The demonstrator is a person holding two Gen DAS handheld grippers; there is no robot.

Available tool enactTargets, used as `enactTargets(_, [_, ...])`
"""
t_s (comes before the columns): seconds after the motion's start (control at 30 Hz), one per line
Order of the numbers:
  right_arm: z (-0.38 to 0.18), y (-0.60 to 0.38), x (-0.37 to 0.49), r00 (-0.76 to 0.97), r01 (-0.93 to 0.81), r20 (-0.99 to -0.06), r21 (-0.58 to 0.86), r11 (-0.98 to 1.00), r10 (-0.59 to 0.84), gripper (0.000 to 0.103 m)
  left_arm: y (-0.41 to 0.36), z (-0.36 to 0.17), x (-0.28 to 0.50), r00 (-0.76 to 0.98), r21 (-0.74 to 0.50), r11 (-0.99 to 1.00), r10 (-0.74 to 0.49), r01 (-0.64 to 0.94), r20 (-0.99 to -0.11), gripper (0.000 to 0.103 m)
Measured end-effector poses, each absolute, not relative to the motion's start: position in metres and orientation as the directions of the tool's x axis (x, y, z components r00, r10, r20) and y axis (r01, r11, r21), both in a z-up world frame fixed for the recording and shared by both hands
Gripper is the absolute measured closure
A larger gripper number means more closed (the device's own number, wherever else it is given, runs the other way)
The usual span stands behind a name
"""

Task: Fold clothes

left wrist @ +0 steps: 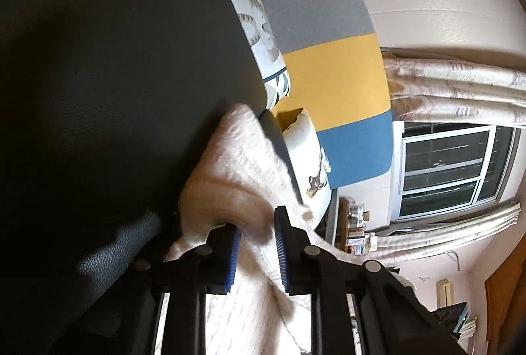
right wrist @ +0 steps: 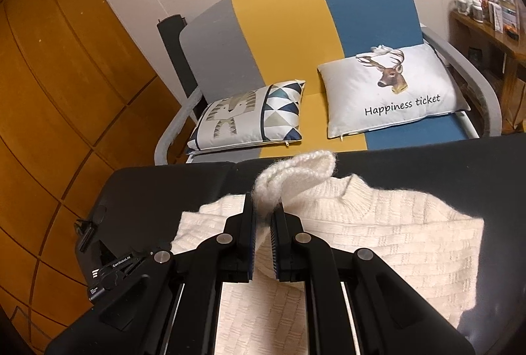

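- Left wrist view: the left claw (left wrist: 257, 251) sits rolled well over, so the room looks tipped on its side. A fold of the white sweater (left wrist: 240, 164) runs between its blue pads (left wrist: 282, 251), which stand a little apart. The knit fills the gap, but the picture is blurred and I cannot tell if the pads truly pinch it or only flank it. The sweater drapes off the edge of the black worktop (left wrist: 115, 75), with the striped sofa (left wrist: 332, 72) beyond.
- Right wrist view: the right claw (right wrist: 262, 231) is clamped tight on a bunched piece of the sweater (right wrist: 378, 233), apparently a sleeve or cuff, whose fluffy end (right wrist: 302, 171) loops up above the fingers. The body lies flat across the worktop (right wrist: 427, 164), collar toward the far edge, near the sofa (right wrist: 282, 36) and its two cushions (right wrist: 250, 115).
- Risk, as I judge it: if the left grip is as loose as it looks, the knit could slide out mid-fold and leave a crooked crease. The right claw pulling alone could drag the body toward the worktop edge, and the fuzzy yarn may snag on the ridged pads.
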State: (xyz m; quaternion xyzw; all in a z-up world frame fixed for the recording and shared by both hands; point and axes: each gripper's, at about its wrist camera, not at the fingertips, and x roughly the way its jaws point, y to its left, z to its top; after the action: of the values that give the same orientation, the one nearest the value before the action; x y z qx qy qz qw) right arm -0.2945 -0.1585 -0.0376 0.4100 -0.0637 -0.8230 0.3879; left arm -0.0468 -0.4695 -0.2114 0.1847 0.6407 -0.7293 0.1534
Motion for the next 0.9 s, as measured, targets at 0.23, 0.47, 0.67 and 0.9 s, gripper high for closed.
enactTargets(0.23, [-0.047, -0.146, -0.298, -0.374, 0.57, -0.639, 0.413, -0.71, -0.672, 0.094, -0.452, -0.215, -0.044, -0.887, -0.881, -0.158, 0.047, 0.447, -0.459, 0.089])
enactTargets(0.47, [-0.067, -0.126, -0.31, -0.394, 0.517, -0.664, 0.412, -0.75, -0.636, 0.094, -0.438, -0.213, -0.054, -0.854, -0.835, -0.254, 0.063, 0.487, -0.517, 0.094])
enactTargets(0.67, [-0.109, -0.103, -0.322, -0.363, 0.446, -0.709, 0.438, -0.781, -0.605, 0.094, -0.437, -0.228, -0.054, -0.827, -0.818, -0.216, 0.073, 0.533, -0.557, 0.094])
enactTargets(0.9, [-0.165, -0.07, -0.335, -0.319, 0.332, -0.737, 0.501, -0.799, -0.595, 0.094, -0.425, -0.228, -0.058, -0.822, -0.808, -0.27, 0.091, 0.524, -0.563, 0.091])
